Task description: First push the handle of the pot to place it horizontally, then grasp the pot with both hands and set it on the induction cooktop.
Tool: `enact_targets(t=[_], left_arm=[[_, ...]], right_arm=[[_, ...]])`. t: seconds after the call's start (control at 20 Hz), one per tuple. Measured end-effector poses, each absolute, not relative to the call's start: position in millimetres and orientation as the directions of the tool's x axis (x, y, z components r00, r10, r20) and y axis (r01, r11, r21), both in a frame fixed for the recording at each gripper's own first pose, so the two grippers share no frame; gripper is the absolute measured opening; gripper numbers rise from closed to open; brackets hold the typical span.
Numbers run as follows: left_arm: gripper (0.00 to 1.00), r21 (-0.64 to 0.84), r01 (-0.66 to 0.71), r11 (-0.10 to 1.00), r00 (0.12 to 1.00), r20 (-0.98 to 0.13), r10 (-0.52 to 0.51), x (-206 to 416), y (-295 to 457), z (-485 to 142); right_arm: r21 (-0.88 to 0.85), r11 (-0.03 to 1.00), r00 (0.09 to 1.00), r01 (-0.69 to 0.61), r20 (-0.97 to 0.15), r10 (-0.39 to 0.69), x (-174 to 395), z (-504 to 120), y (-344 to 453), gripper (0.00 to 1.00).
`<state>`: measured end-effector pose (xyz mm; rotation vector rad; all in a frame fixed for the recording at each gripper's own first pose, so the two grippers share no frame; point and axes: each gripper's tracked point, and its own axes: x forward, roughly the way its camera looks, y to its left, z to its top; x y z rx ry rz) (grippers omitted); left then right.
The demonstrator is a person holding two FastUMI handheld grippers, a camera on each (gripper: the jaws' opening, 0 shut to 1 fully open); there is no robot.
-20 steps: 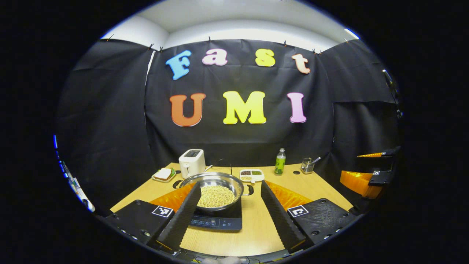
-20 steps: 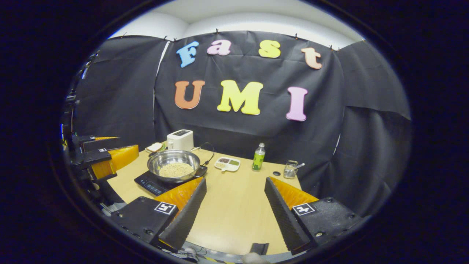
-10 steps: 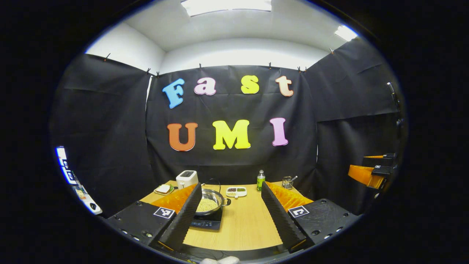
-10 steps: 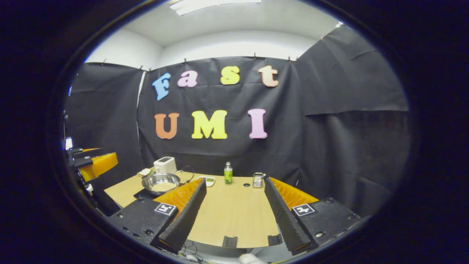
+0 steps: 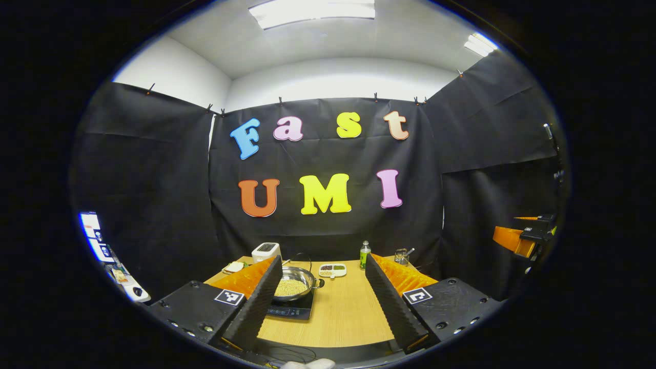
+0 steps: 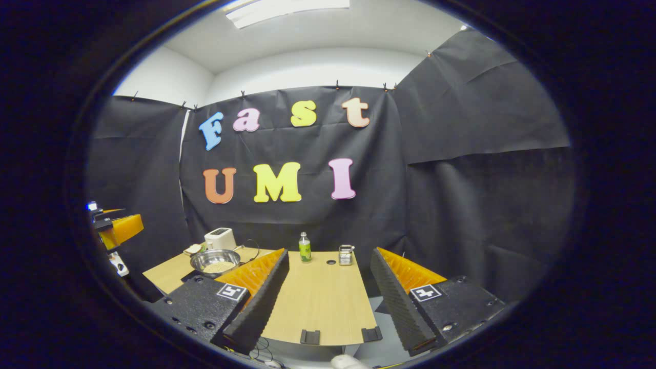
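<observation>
The round steel pot of pale beans (image 5: 292, 285) sits on the black induction cooktop (image 5: 289, 310) at eleven o'clock on the desk (image 5: 348, 318). Both grippers (image 5: 319, 302) (image 6: 328, 300), jaws wide and empty, have backed away; the task looks done.

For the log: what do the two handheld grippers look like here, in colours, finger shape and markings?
Both match. The left gripper has two black, wedge-shaped fingers with ribbed pads and ridged orange outer sides. Each finger sits on a black block with screws and a small square black-and-white marker. The right gripper is built the same way, with its own markers. Seen from afar, each is an orange and black body.
</observation>
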<state>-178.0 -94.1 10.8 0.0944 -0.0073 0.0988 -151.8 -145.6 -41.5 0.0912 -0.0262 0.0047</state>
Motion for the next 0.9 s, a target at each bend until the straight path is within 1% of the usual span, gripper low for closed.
enact_targets(t=[0.5,0.9], left_arm=[[0.96,0.071,-0.118,0.99,0.993,-0.011,0.119,-161.4,-90.0,2.1],[0.96,0.074,-0.105,0.992,0.994,-0.016,0.106,-148.2,-94.0,0.8]], right_arm=[[0.077,0.997,1.0,-0.015,0.024,0.013,-135.0,-42.2,-144.6,1.0],[0.077,0.997,1.0,-0.008,0.009,0.007,-124.7,-49.0,-148.9,1.0]])
